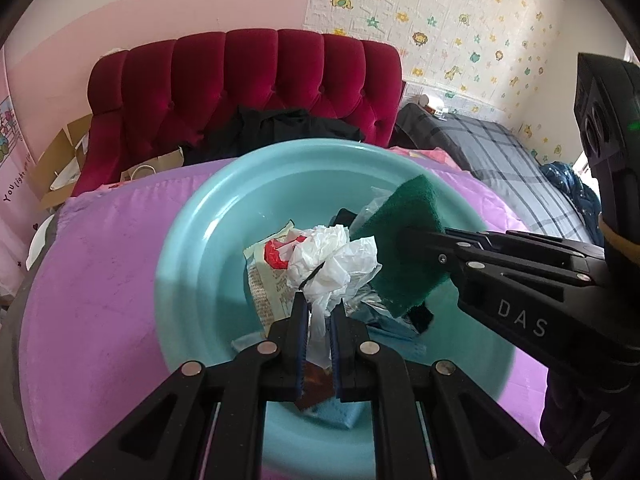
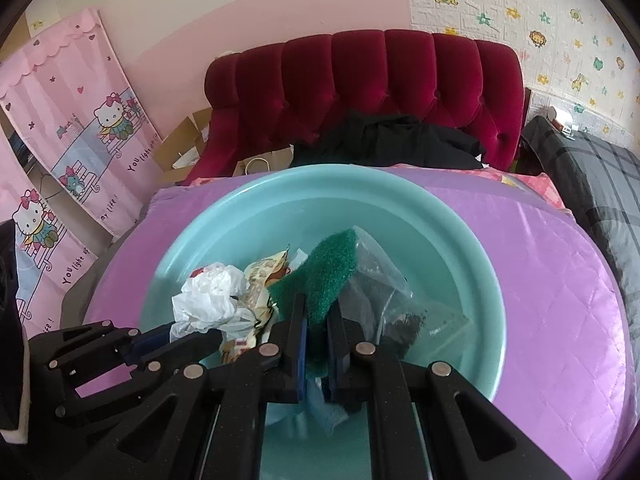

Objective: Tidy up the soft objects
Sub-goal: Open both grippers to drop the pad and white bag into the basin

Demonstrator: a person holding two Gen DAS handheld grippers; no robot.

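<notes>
A teal basin (image 1: 192,240) sits on a purple quilt (image 1: 100,260) spread over a bed. Over its hollow, the left gripper (image 1: 318,308) is clenched on a crumpled white bag (image 1: 332,256), the bag's tail pinched between the blue pads. Just right of it, the right gripper (image 2: 320,316) grips a green scrub pad (image 2: 328,272), which stands up on edge between its fingers; in the left view the pad (image 1: 404,240) hangs over the basin's right half, touching the white bag's edge.

Inside the basin lie a printed snack wrapper (image 1: 268,280) with a red patch, left of and under the white bag, a clear plastic bag (image 2: 384,292) with dark bits in it on the right, and something blue (image 1: 340,416) at the near side, partly hidden by the fingers.

At the far end of the bed stands a tufted red headboard (image 2: 360,80) with dark clothing (image 2: 392,144) heaped at its foot. A paper bag (image 2: 260,168) and open cardboard boxes (image 2: 188,140) sit far left. A grey plaid blanket (image 1: 512,156) covers a second bed on the right. The walls are pink, with a cartoon-cat hanging (image 2: 80,120) on the left and animal-and-flower panels (image 1: 440,12) on the right.
</notes>
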